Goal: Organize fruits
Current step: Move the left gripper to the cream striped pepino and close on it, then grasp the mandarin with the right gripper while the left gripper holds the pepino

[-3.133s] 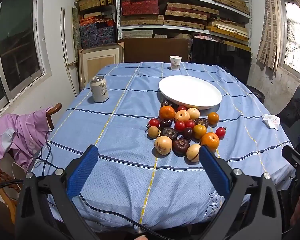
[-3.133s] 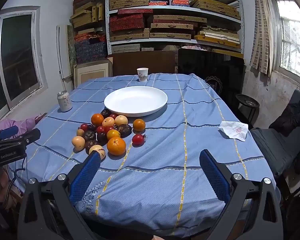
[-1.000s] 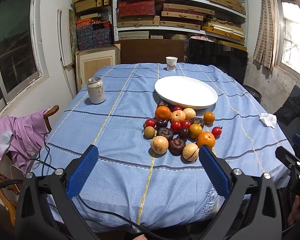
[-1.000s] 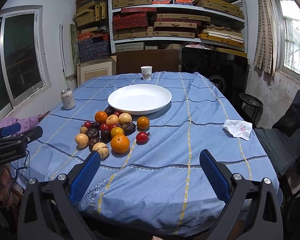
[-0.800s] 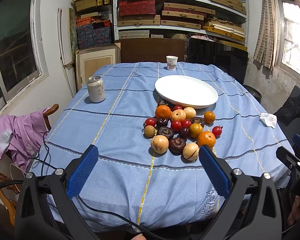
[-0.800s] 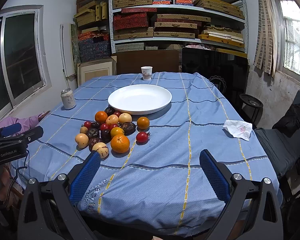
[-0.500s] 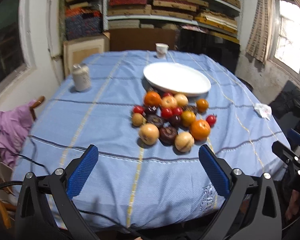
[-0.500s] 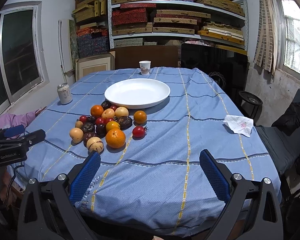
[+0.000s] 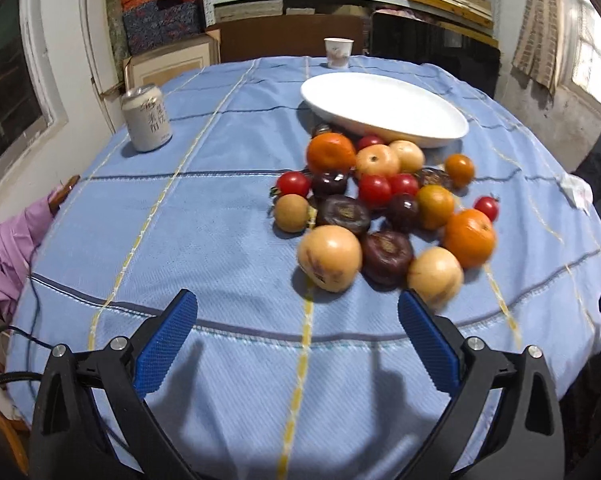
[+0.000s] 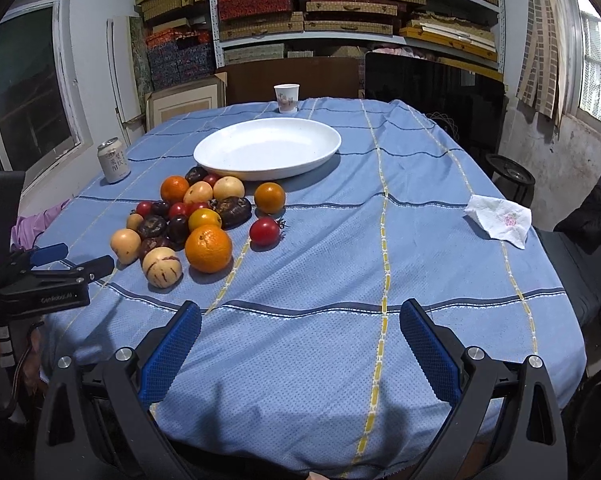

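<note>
**Fruit heaped on the cloth, plate bare, both tools released**

The pile of mixed round fruits (image 9: 384, 204) (image 10: 188, 220) sits on the blue tablecloth with yellow and dark stripes (image 9: 220, 240) (image 10: 380, 280), towards its left half, just in front of the wide white oval plate (image 9: 384, 108) (image 10: 268, 146). I see nothing lying in the plate. The back fruits nearly touch its near rim. I count two big oranges, pale yellow round fruits, dark purple wrinkled ones, small red tomatoes and small orange ones.

My left gripper (image 9: 298, 336) (image 10: 56, 264) hangs over the near edge of the table with its blue-padded fingers spread wide and nothing between them; the nearest pale fruit lies just ahead of its right finger. My right gripper (image 10: 300, 340) is likewise spread and empty, over the near edge further right, well apart from the pile.

The left view is slightly blurred. Only the right view shows the left tool from the side, with white lettering on its black body that looks like "GenRobot.AI", and the striping on the nearest pale fruit.

A silver drink can (image 9: 147, 117) (image 10: 113, 160) with dark Chinese characters stands near the left edge. A white paper cup (image 9: 338, 53) (image 10: 287, 98) with faint print stands at the far edge. A crumpled white tissue (image 10: 500, 220) with a pink mark lies near the right edge.
</note>
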Demonstrator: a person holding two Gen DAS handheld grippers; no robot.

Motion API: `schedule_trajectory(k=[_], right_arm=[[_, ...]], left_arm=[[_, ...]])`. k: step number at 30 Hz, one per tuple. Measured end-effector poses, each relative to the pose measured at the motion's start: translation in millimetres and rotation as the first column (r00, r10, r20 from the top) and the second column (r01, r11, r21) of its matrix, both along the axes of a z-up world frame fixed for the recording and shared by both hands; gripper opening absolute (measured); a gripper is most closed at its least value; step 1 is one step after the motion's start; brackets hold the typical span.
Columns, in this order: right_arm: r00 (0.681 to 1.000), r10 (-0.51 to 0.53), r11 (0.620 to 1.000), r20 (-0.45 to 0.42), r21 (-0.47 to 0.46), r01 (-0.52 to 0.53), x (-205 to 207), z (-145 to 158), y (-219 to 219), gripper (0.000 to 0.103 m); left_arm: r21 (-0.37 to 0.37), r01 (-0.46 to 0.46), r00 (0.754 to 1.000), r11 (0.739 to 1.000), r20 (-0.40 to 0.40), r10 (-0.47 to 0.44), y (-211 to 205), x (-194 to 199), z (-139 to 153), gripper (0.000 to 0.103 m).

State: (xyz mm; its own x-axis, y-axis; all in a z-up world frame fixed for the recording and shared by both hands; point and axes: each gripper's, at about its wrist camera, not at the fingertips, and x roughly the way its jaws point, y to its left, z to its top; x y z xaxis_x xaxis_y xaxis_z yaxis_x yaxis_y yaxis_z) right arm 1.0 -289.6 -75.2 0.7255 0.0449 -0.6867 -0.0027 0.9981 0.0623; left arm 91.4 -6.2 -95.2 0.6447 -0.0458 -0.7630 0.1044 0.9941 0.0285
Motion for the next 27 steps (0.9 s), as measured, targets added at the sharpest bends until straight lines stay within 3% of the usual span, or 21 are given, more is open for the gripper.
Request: schedule_trajectory(k=[4, 6, 12, 15, 17, 22, 27], right_arm=[[1.0, -0.001, 1.0, -0.021, 0.012, 0.001, 11.7, -6.3, -2.5, 0.1], [1.0, 0.003, 1.0, -0.029, 0.011, -0.003, 17.0, -9.6, -1.3, 0.1], [0.999, 0.002, 1.0, -0.047, 0.014, -0.001, 25.3, -14.1, -0.8, 0.1], [0.999, 0.0, 1.0, -0.053, 0.013, 0.001, 27.3, -14.8, -0.2, 0.1], [0.999, 0.001, 1.0, -0.052, 0.013, 0.0, 27.2, -15.0, -0.3, 0.1], [0.997, 0.028, 0.999, -0.067, 0.019, -0.027, 35.5, -18.9, 3.8, 0.1], [0.989, 0.118, 0.993, -0.09, -0.001, -0.119, 57.5, -26.2, 25.7, 0.1]], left_arm=[[-0.017, 0.016, 0.999, 1.0, -0.027, -0.017, 0.4, 13.5, -8.8, 0.081], [0.036, 0.006, 0.999, 0.999, -0.039, -0.004, -3.2, 21.4, -16.5, 0.081], [0.032, 0.006, 1.0, 0.999, -0.03, -0.005, -3.2, 30.6, -18.6, 0.08], [0.011, 0.027, 0.999, 1.0, -0.037, -0.027, -3.6, 33.8, -19.0, 0.059], [-0.015, 0.041, 0.997, 0.999, -0.06, -0.042, -2.9, 35.9, -22.9, 0.039], [-0.036, 0.061, 0.998, 0.997, -0.028, -0.062, -1.0, 28.6, -19.0, 0.037], [-0.049, 0.057, 0.998, 0.997, 0.02, -0.056, 7.2, 24.7, -9.9, 0.031]])
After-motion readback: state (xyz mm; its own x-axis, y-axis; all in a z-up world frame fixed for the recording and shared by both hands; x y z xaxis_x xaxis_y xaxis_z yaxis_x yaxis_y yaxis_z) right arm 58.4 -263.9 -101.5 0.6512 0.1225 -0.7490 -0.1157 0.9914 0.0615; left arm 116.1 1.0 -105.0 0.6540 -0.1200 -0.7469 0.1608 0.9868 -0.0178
